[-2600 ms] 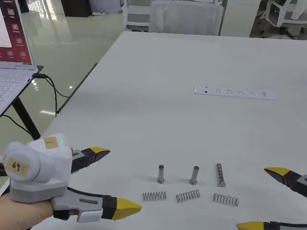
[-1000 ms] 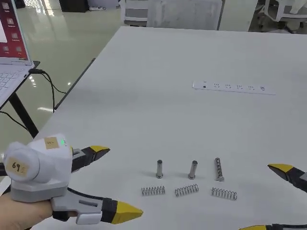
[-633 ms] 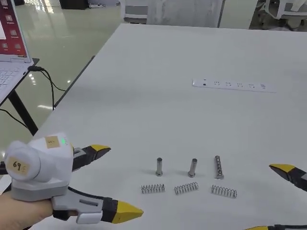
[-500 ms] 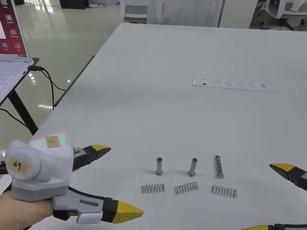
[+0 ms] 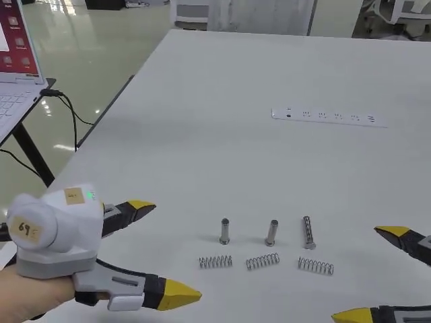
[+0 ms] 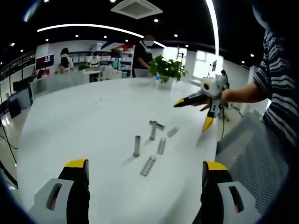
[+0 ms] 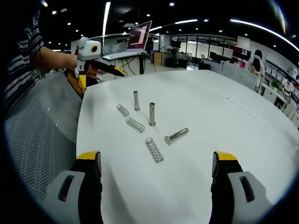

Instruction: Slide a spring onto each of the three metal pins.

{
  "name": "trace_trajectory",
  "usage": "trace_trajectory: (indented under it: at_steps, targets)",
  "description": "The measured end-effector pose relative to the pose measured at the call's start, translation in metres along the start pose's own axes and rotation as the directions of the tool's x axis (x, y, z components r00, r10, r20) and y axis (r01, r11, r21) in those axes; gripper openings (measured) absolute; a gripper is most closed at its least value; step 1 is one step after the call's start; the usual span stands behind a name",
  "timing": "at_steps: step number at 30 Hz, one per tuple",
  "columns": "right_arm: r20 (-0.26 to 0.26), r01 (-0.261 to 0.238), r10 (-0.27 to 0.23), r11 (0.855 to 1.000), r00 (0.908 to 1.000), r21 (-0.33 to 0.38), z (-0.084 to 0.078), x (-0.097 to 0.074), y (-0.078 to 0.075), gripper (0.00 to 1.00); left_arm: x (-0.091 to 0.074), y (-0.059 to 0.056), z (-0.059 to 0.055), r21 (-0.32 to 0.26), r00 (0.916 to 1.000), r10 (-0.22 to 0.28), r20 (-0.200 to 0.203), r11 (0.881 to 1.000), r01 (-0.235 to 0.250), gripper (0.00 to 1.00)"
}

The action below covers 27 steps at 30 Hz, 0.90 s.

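1. White tabletop (image 5: 222, 134) carries every task part near its front edge, between the two grippers.
2. Three short silver metal pins form a row across the head view. The left pin (image 5: 225, 230) and the middle pin (image 5: 272, 232) stand upright on their wider bases. The right pin (image 5: 308, 233) lies on its side, as the right gripper view makes plain.
3. Three small coiled wire springs lie flat on the table, one just in front of each pin: the left spring (image 5: 215, 262), the middle spring (image 5: 262, 261) and the right spring (image 5: 316, 266). Each lies loose beside its pin and is not threaded onto it.
4. The left gripper (image 5: 165, 250) has a pale grey body and black jaws tipped in yellow. A hand (image 5: 27, 296) holds it at the lower left of the head view, left of the row and well apart from the left pin. Its jaws are spread wide with nothing between them.
5. The right gripper (image 5: 370, 274) has the same yellow-tipped jaws and sits at the lower right, beyond the right spring and clear of it. Its jaws also gape wide and hold nothing.
6. Each gripper view looks along the row of pins and springs towards the other gripper, held out by an arm in a striped sleeve (image 6: 275, 93).
7. A long white power strip (image 5: 330, 117) lies flat farther back on the table, well apart from the pins.
8. An open laptop (image 5: 13, 67) sits beyond the table's left edge, with a black cable (image 5: 74, 124) trailing down from it.
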State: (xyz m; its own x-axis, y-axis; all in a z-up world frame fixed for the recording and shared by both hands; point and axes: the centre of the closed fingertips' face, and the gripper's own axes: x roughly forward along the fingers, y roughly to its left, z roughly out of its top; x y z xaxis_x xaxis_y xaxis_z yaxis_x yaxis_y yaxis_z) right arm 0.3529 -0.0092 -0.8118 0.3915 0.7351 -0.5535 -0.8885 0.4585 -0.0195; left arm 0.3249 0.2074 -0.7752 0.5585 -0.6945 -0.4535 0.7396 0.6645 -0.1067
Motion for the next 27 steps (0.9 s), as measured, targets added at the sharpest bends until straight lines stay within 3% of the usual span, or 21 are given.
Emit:
trace_trajectory:
  at_steps: [10,15,21,27]
  targets:
    - [0.008,-0.017,0.017,0.999,0.9998,0.051,0.014,0.011,-0.003,0.89,-0.001,-0.001,-0.001,-0.002,1.0000,-0.001,-0.001,1.000,0.001,0.98]
    - [0.021,-0.019,0.017,0.993,0.9996,0.117,0.022,0.015,-0.006,0.82,-0.003,0.000,-0.002,0.000,1.0000,-0.001,-0.003,1.000,0.001,0.98]
    - [0.013,-0.007,0.004,0.985,0.9999,0.172,0.030,0.025,-0.019,0.69,-0.003,0.001,-0.001,-0.003,1.0000,-0.001,-0.003,1.000,0.000,0.98]
    - [-0.019,0.030,-0.027,0.980,0.9995,0.196,0.033,0.035,-0.030,0.65,-0.002,0.000,-0.002,-0.005,1.0000,-0.007,-0.004,1.000,0.007,0.98]
